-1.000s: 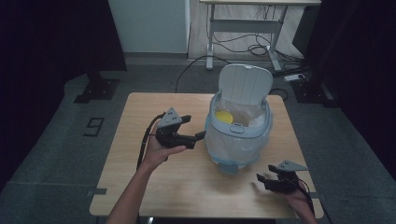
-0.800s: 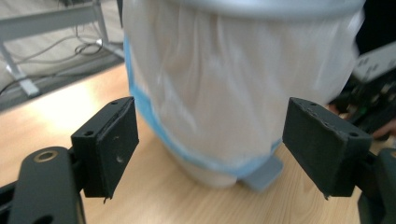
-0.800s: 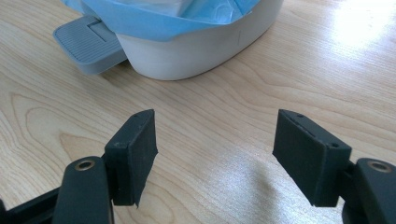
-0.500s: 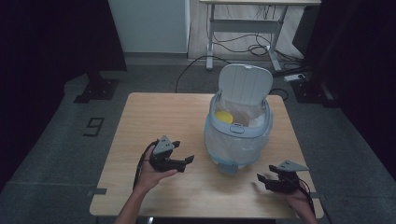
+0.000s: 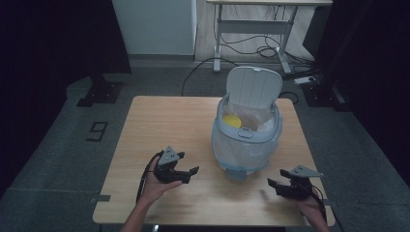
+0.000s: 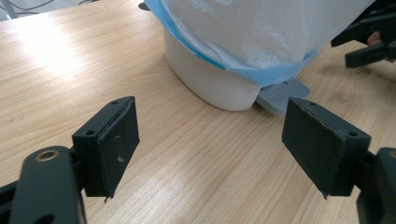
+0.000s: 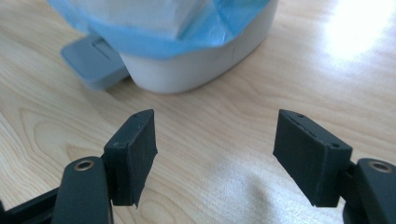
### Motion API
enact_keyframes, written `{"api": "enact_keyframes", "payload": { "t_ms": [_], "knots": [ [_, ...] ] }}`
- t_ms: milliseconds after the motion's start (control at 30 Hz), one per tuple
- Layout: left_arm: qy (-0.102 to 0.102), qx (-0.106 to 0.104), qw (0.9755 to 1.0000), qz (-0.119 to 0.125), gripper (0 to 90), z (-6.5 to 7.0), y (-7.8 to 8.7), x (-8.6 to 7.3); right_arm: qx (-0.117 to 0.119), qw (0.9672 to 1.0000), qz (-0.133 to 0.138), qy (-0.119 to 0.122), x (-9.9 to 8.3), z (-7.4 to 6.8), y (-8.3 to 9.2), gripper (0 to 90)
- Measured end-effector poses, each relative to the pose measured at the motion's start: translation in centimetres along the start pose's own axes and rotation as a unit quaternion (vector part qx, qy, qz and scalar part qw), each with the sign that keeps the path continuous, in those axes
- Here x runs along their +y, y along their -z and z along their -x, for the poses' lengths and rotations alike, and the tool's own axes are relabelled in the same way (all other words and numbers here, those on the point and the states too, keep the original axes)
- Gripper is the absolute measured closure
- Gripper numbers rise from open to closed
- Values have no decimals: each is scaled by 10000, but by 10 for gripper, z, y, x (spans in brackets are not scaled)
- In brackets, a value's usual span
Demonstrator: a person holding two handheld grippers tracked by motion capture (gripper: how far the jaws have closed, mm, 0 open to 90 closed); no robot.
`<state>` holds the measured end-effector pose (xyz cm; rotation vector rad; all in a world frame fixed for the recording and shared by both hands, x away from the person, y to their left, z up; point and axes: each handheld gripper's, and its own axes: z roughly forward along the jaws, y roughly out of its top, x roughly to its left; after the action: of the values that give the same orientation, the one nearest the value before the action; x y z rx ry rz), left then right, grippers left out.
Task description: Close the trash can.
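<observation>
1. From the high view I see a small white pedal bin point(image 5: 246, 140) standing right of centre on the wooden bench point(image 5: 164, 121), its lid point(image 5: 254, 87) tipped up at the far side. A pale liner point(image 5: 251, 116) is folded over the rim, and a yellow round thing point(image 5: 232, 121) sits inside at the left; I cannot make out what it is. The left tongs point(image 5: 186, 171) hover near the front edge, left of the bin and apart from it, spread and holding nothing. The right tongs point(image 5: 278, 186) sit near the front right corner, also apart from the bin, spread. My right hand point(image 5: 314, 208) is cut off by the bottom edge. Beyond the bench the floor is dim, with cables point(image 5: 251, 48) under a far desk point(image 5: 270, 24).

2. In the left gripper view, my jaws stand wide apart over bare wood. Past them are the bin's white base point(image 6: 205, 79), the blue liner edge point(image 6: 261, 70) and the grey pedal point(image 6: 282, 95); the bin's top is cut off. The right tongs point(image 6: 359, 46) show at the far right, partly out of frame.

3. In the right gripper view, the jaws are open and empty. The bin base point(image 7: 196, 65) and pedal point(image 7: 93, 60) lie ahead, with glare point(image 7: 359, 28) washing out the wood at upper right.
</observation>
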<state>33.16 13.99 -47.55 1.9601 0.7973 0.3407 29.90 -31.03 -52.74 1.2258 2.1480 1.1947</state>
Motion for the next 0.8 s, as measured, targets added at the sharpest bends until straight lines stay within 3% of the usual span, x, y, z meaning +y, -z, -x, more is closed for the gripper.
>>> {"api": "enact_keyframes", "payload": {
  "t_ms": [233,467,800],
  "knots": [
    [128,-66,9999,-15,190,-4,1,-7,33,9996,262,-72,12,2,14,289],
    [260,-138,9996,-25,191,-7,3,-12,168,9975,637,-259,36,7,37,271],
    [310,-63,9994,-111,199,-10,2,-18,148,9943,1051,-77,101,17,77,257]
  ]
}}
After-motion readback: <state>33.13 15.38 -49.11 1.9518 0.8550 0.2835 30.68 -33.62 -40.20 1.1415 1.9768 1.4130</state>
